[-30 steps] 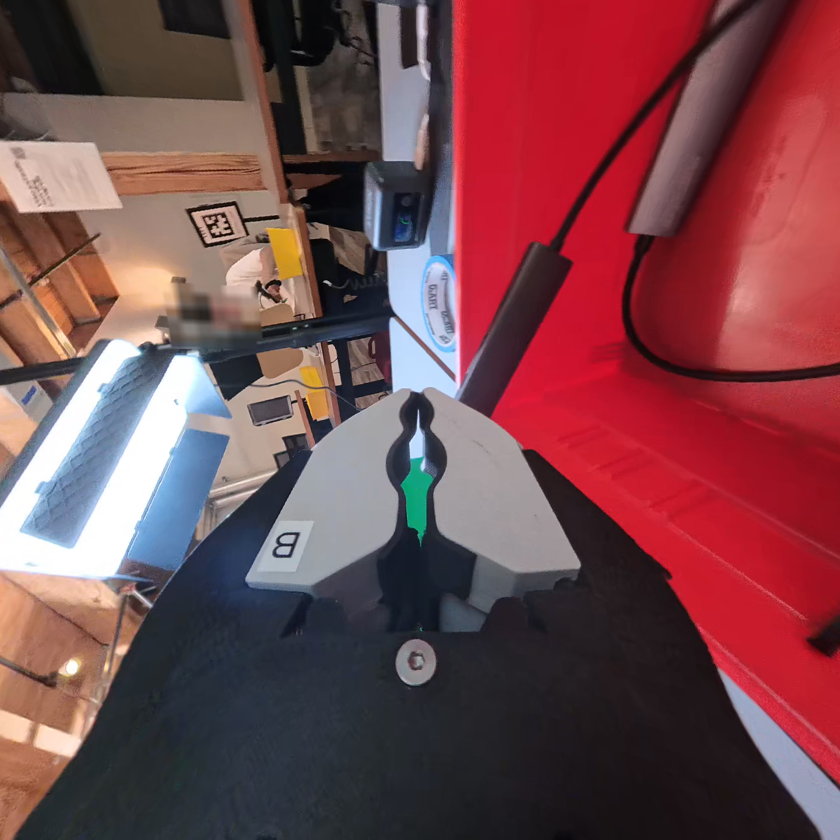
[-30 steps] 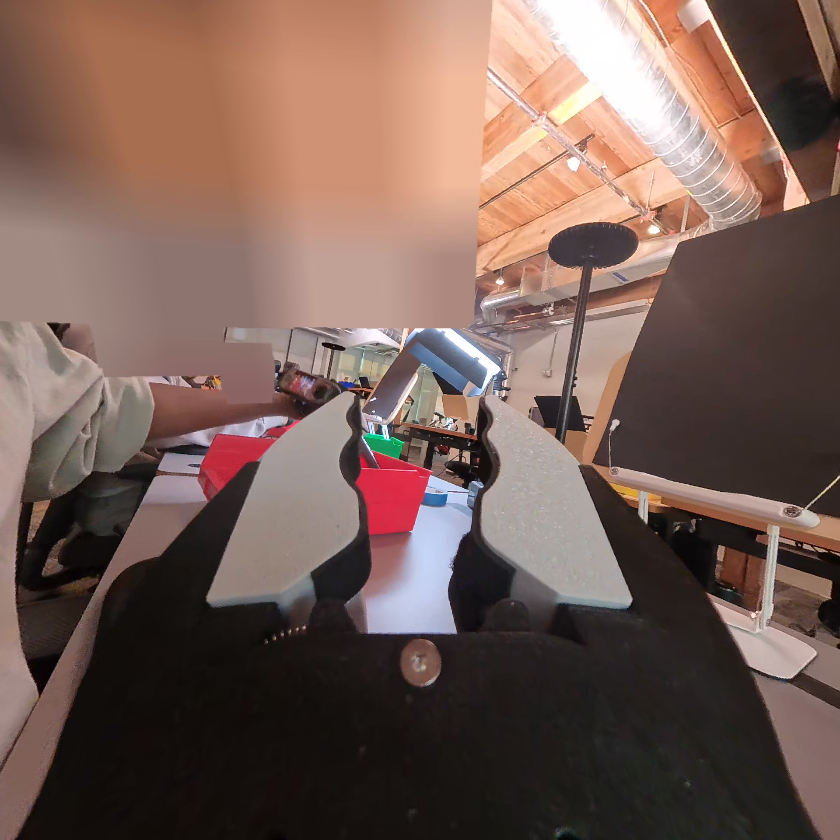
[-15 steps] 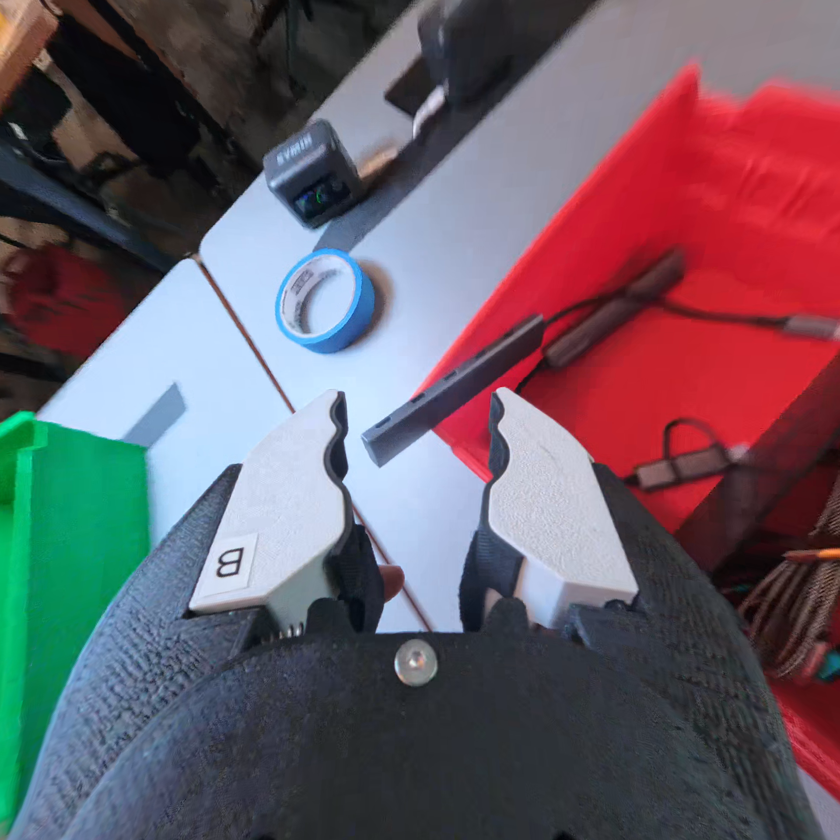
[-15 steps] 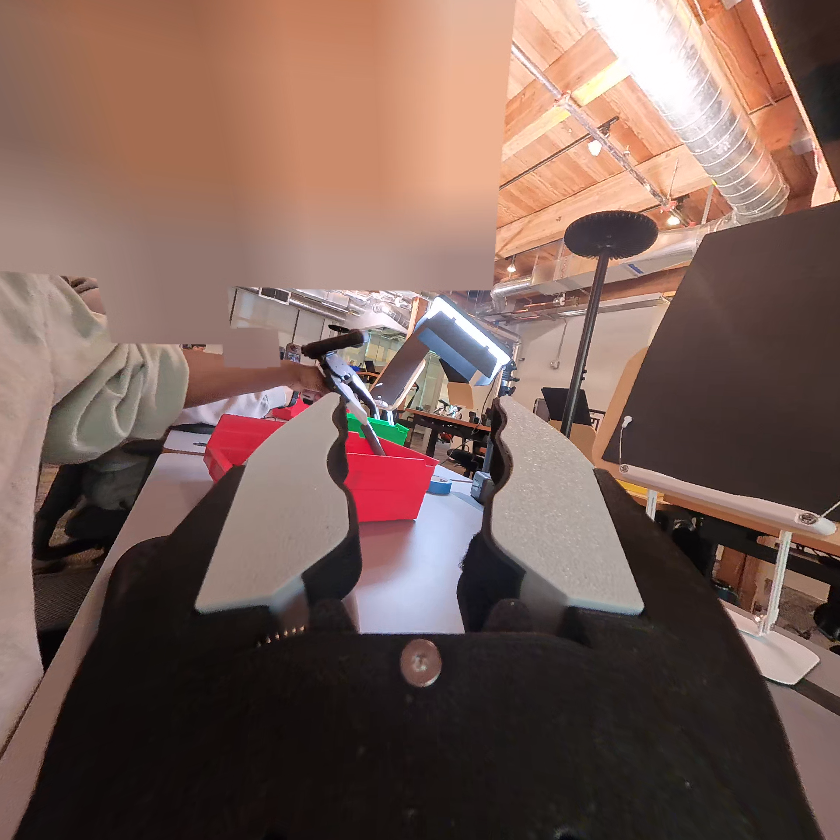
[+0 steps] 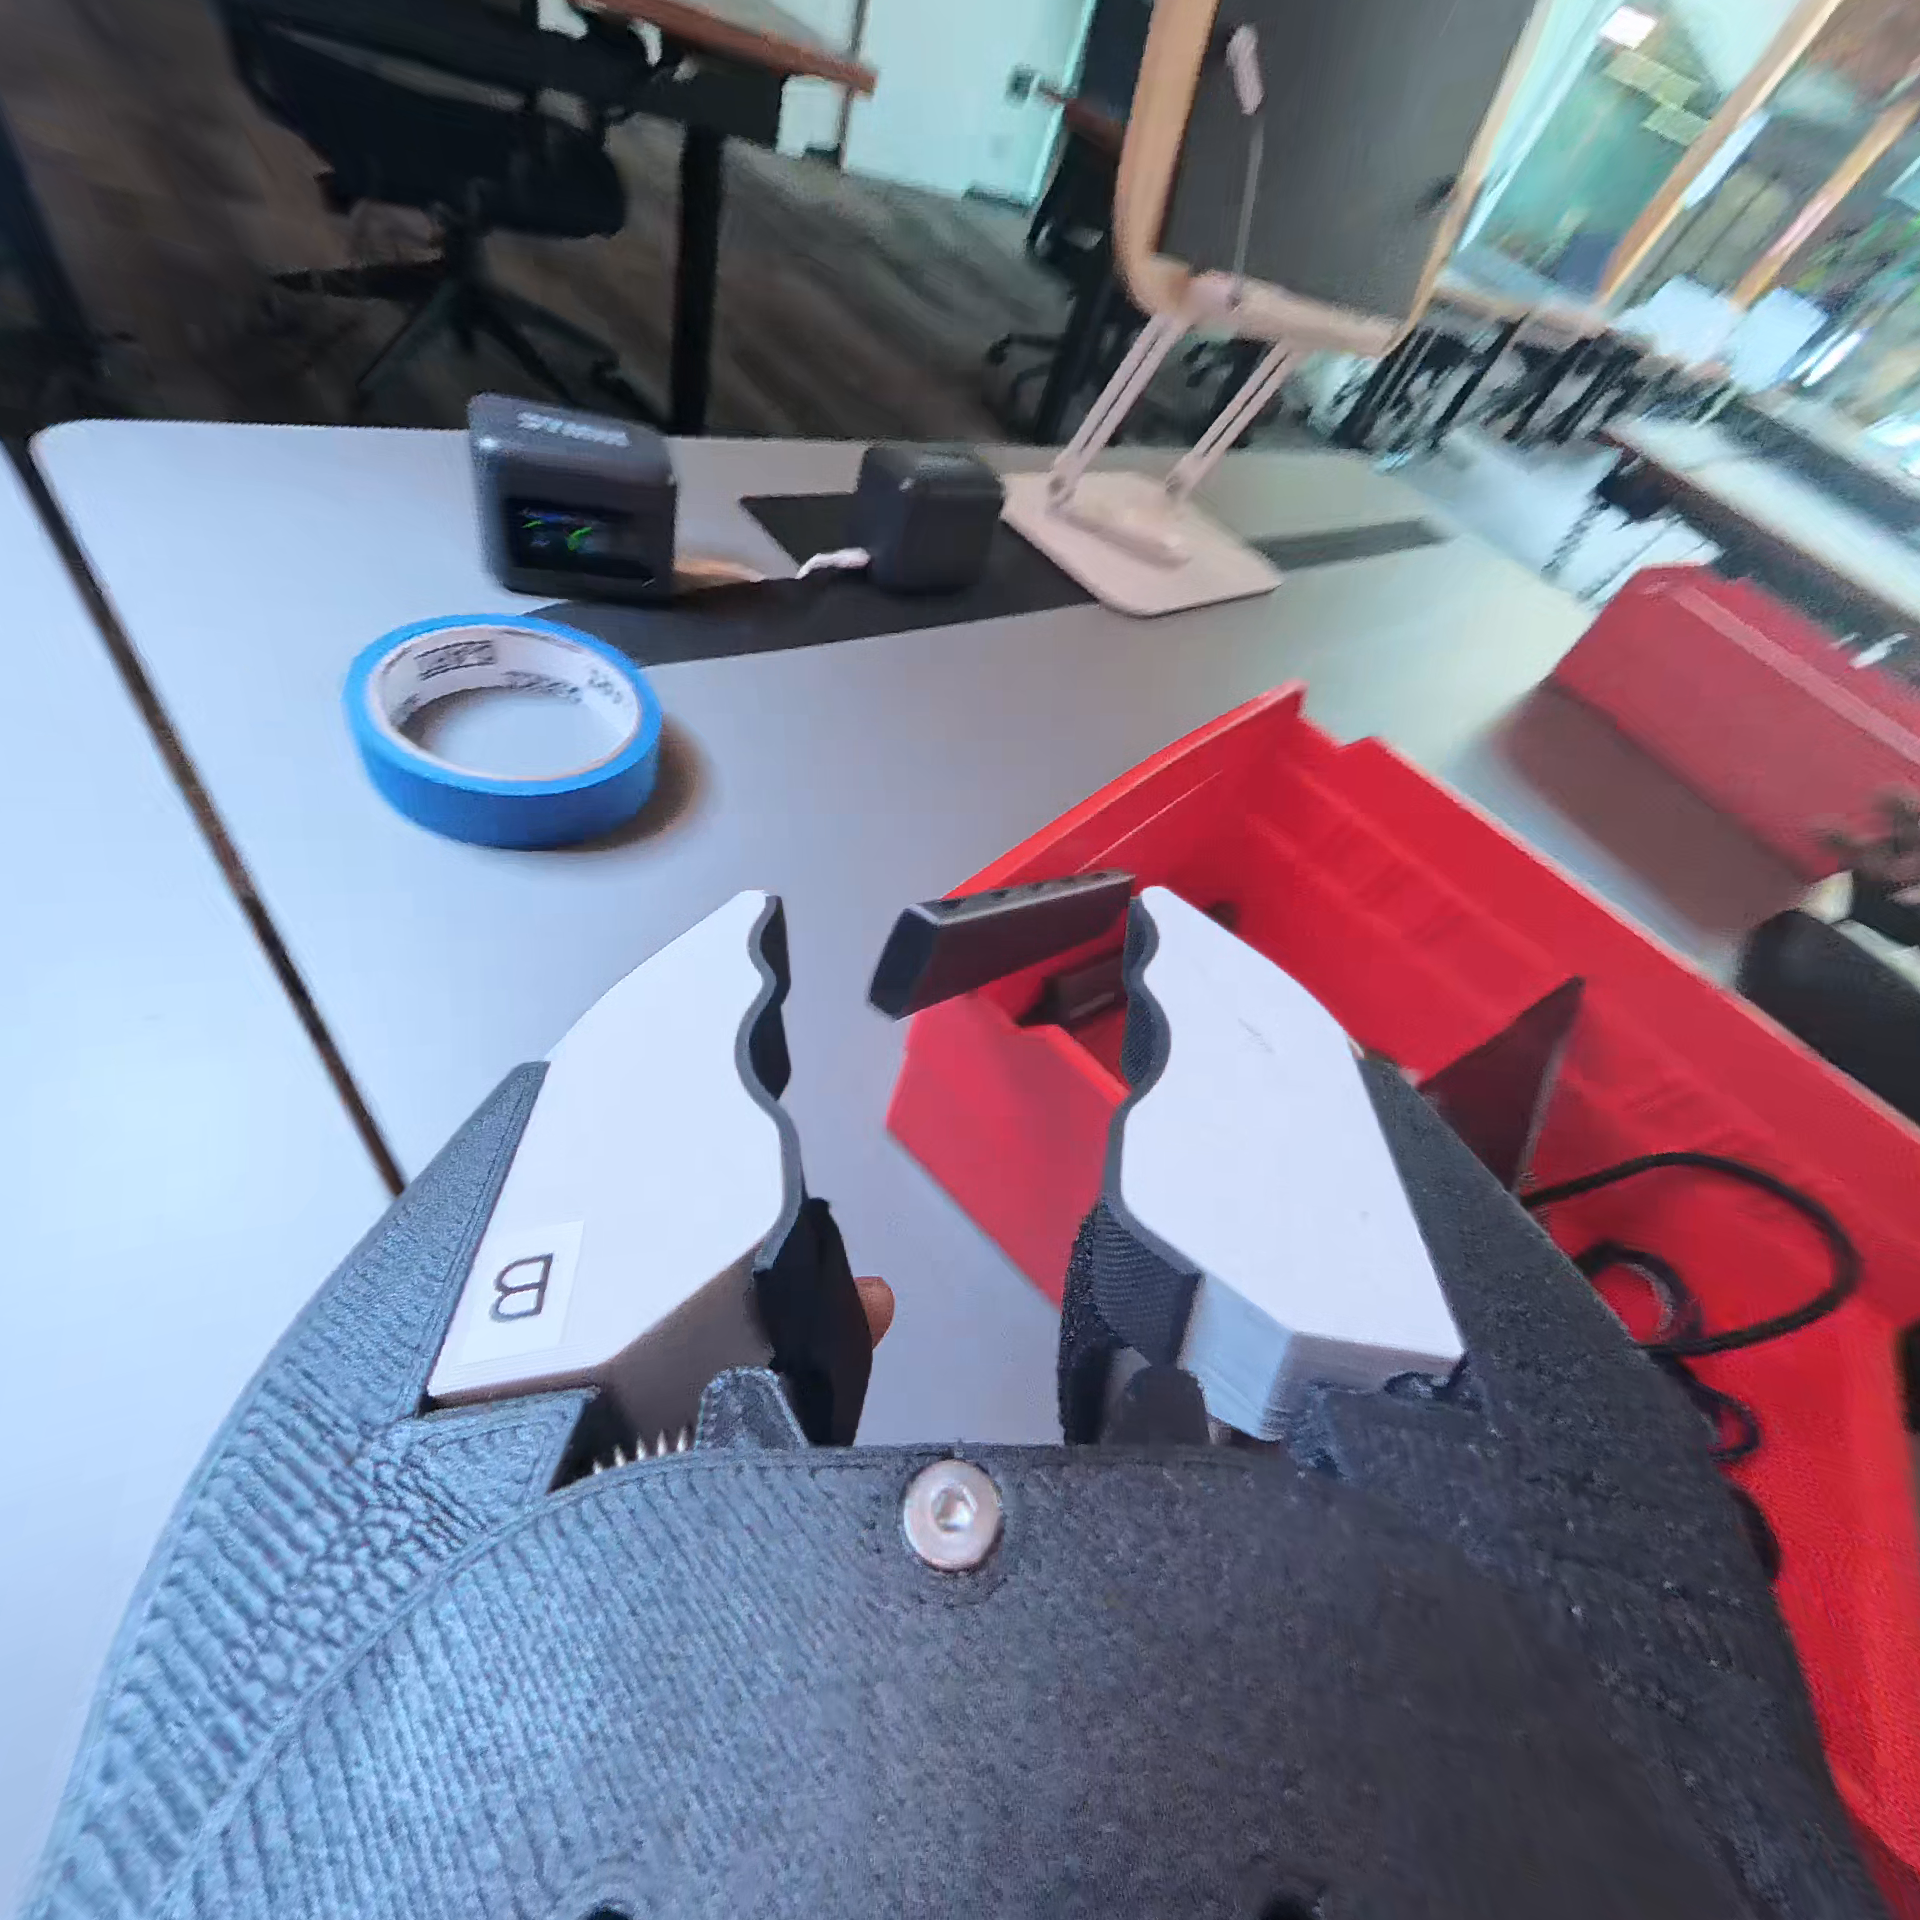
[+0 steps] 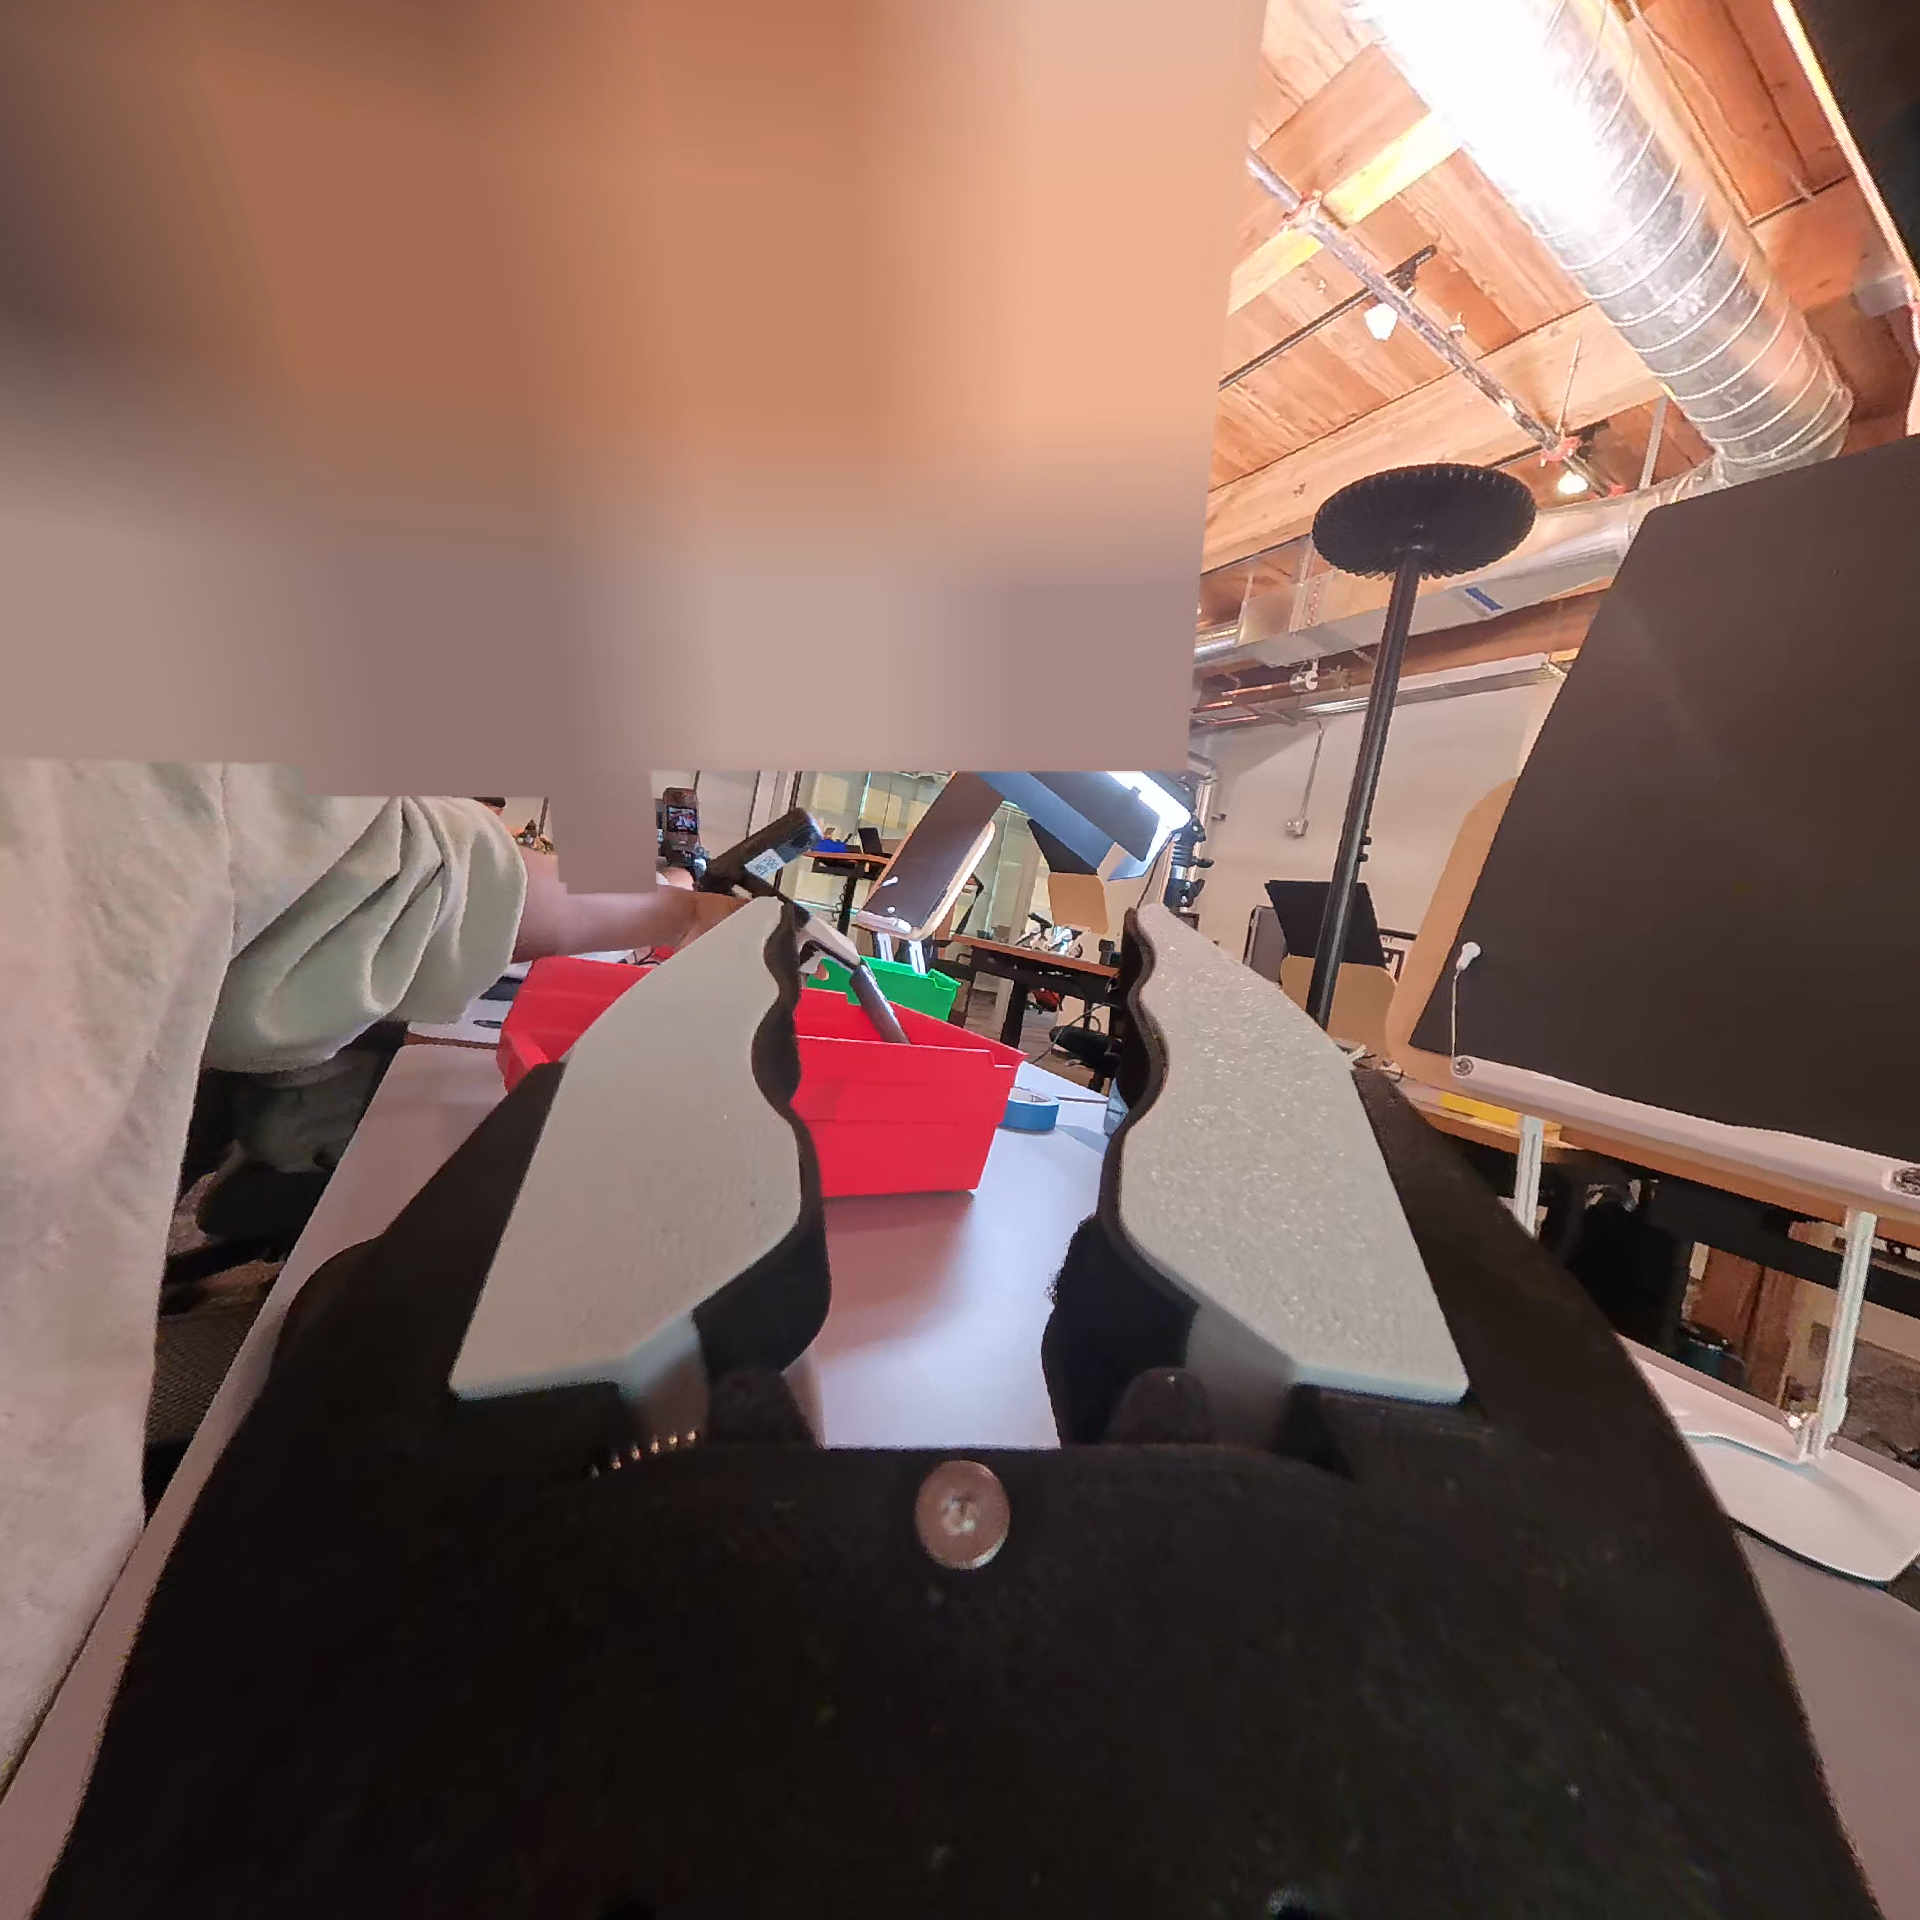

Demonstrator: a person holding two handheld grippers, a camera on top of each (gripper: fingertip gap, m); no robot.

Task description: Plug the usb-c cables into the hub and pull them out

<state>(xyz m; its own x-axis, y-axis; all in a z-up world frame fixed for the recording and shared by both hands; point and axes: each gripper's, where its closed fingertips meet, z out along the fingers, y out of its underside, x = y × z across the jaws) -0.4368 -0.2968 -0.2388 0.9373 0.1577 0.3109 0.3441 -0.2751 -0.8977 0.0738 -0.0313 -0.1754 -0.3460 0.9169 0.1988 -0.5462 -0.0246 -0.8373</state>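
In the left wrist view the dark grey hub (image 5: 997,940) leans on the corner of a red bin (image 5: 1382,862), its free end poking out over the rim. My left gripper (image 5: 951,914) is open around that end; the hub lies close to the right finger, and I cannot tell whether they touch. A black cable (image 5: 1766,1247) lies coiled in the bin. My right gripper (image 6: 956,925) is open and empty, held above the table far from the red bin (image 6: 904,1112). There the hub (image 6: 883,1013) slants up out of the bin towards the left gripper (image 6: 821,930).
A blue tape roll (image 5: 504,727), a black device (image 5: 571,499), a small dark cube (image 5: 925,520) and a white stand base (image 5: 1143,540) sit on the grey table (image 5: 935,748). A green bin (image 6: 883,982) stands behind the red one. A black panel on a white stand (image 6: 1714,831) is at right. A person's sleeved arm (image 6: 364,914) reaches in at left. One gripper's finger ends stand about 60 centimeters off the other's.
My left gripper was shut one second ago and is open now. Its view has swung from the bin's inside to the table, with the hub's end now between the fingers. The right gripper has barely moved.
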